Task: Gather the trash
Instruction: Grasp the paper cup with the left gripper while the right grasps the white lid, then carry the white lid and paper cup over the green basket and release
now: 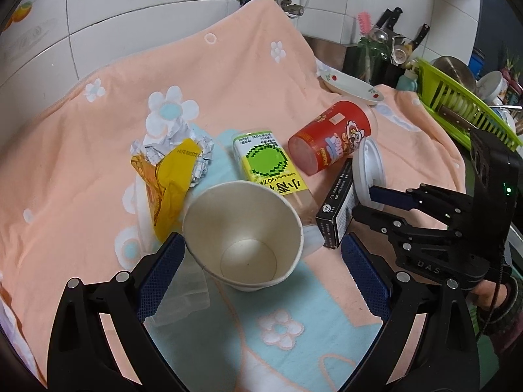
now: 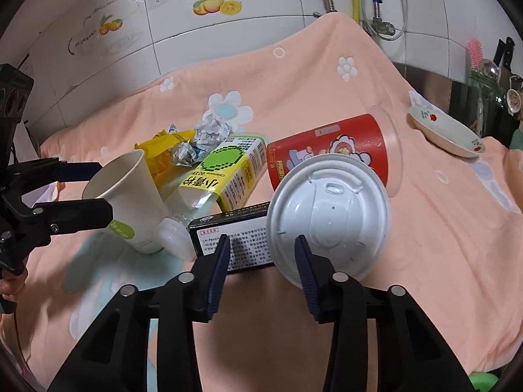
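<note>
A white paper cup [image 1: 242, 235] tilts on the peach cloth between the pads of my left gripper [image 1: 261, 238]. The left pad is at its rim, the right pad stands apart, so this gripper is open. A white plastic lid [image 2: 330, 212] stands on edge against a red snack cup [image 2: 327, 143] and a black box [image 2: 235, 241]. My right gripper [image 2: 262, 240] is partly open, with the lid's lower rim and the box's end between its pads. A green-and-yellow juice bottle [image 1: 268, 160], a yellow wrapper [image 1: 170, 183] and crumpled paper [image 1: 183, 137] lie behind the cup.
A peach flowered cloth [image 1: 81, 163] covers the counter up to a tiled wall [image 1: 98, 16]. At the far right are a white saucer [image 1: 353, 86], a green dish rack [image 1: 464, 104] and a holder with knives and utensils [image 1: 382, 42]. Clear plastic [image 1: 183, 294] lies by my left finger.
</note>
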Demonstrator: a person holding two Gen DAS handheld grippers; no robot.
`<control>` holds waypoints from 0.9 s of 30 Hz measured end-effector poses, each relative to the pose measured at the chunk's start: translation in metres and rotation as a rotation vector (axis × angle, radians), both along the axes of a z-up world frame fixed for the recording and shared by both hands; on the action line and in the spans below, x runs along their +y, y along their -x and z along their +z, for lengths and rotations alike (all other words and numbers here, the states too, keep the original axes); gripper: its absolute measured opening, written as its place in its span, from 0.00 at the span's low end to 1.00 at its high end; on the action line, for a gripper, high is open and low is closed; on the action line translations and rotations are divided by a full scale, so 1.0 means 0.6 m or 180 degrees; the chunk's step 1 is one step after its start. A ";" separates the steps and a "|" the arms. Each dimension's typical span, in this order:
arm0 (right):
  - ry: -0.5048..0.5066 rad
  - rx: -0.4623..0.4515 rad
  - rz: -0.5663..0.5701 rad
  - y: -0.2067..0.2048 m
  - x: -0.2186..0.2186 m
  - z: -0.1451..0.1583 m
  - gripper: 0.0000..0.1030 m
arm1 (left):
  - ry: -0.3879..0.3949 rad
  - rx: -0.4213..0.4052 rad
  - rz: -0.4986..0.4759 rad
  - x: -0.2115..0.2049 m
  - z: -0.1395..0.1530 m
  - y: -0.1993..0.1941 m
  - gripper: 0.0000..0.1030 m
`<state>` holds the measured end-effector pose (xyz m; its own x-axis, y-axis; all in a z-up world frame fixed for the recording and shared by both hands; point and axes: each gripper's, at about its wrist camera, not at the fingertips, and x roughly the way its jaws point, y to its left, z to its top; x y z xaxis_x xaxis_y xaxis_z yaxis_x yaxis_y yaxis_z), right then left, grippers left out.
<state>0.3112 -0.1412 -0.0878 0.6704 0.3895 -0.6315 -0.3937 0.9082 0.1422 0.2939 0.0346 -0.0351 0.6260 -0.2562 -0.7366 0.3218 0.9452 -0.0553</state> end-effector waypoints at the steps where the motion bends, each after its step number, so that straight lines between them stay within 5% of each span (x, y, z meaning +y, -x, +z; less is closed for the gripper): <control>1: 0.0018 -0.0014 -0.0007 -0.002 0.002 0.000 0.35 | -0.0001 0.0001 -0.0008 0.000 -0.001 0.000 0.92; 10: 0.0197 -0.0082 -0.0025 -0.009 0.011 -0.006 0.09 | -0.0048 0.0025 -0.0047 -0.002 -0.010 -0.008 0.92; 18: 0.0185 -0.0168 -0.0014 0.007 0.005 0.005 0.07 | 0.0038 0.0028 0.0018 0.005 -0.020 -0.015 0.90; 22: 0.0139 -0.0204 -0.0009 0.024 -0.003 0.016 0.06 | 0.0090 0.0028 0.0006 0.006 -0.020 -0.012 0.69; 27: 0.0090 -0.0242 -0.0018 0.049 -0.011 0.027 0.06 | 0.0101 -0.0053 0.0048 0.006 -0.009 0.002 0.67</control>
<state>0.2815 -0.1478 -0.0713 0.7189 0.3683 -0.5895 -0.3972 0.9137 0.0865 0.2925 0.0384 -0.0405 0.6420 -0.2698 -0.7176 0.3087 0.9478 -0.0801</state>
